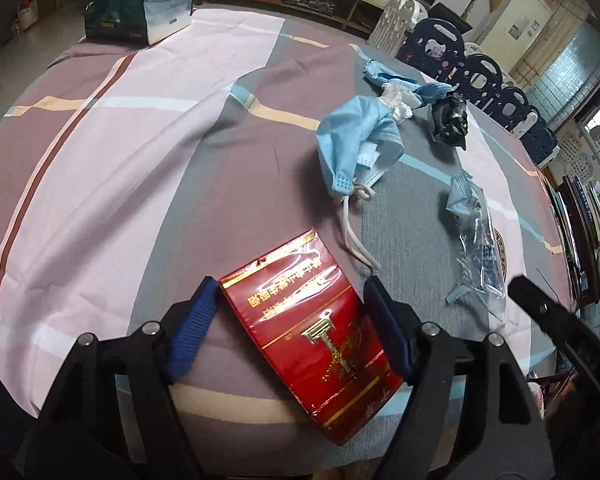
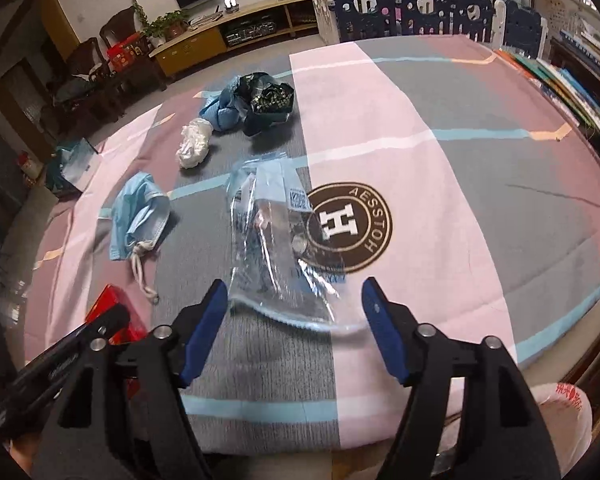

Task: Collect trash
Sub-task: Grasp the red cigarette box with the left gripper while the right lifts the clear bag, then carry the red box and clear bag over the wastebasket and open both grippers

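A red cigarette box lies skewed between the blue pads of my left gripper. The left pad tip meets its corner and the right pad lies against its other edge. My right gripper stands open over the near end of a clear plastic bag; only the left fingertip is at the bag's edge. Further back on the cloth lie a blue face mask, a white crumpled wad, a blue bundle and a black foil wrapper.
A patchwork cloth covers the table. A green and silver bag stands at its far left corner. A navy and white playpen fence runs behind the table. A white bag with red print sits below the near right edge.
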Demonstrator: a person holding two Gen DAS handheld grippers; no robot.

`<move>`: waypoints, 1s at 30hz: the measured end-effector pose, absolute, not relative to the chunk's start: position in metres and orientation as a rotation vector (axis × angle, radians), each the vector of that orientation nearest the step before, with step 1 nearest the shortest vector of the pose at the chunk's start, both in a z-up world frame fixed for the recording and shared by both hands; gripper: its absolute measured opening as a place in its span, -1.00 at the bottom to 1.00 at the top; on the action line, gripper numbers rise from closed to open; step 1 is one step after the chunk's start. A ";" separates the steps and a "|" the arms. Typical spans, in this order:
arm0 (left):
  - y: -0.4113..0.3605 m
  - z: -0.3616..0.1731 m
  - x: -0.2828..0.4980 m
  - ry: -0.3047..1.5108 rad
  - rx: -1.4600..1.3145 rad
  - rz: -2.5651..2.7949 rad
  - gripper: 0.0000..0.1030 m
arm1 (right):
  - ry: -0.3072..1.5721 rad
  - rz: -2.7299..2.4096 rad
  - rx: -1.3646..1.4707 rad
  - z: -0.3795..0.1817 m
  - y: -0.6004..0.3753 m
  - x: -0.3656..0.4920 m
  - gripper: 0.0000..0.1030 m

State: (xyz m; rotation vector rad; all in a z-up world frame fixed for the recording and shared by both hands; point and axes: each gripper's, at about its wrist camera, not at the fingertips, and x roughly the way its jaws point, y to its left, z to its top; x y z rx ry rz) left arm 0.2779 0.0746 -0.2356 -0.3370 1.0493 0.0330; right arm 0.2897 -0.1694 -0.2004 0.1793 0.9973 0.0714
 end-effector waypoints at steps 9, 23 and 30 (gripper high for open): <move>0.064 -0.239 0.262 1.045 -0.272 -0.033 0.63 | 1.034 -0.023 -0.084 -0.223 -0.125 0.324 0.52; 0.050 -0.238 0.248 1.009 -0.141 -0.004 0.30 | 1.042 -0.014 -0.057 -0.228 -0.129 0.310 -0.17; 0.069 -0.226 0.243 0.942 -0.204 0.045 0.21 | 0.995 0.025 0.004 -0.212 -0.133 0.284 -0.20</move>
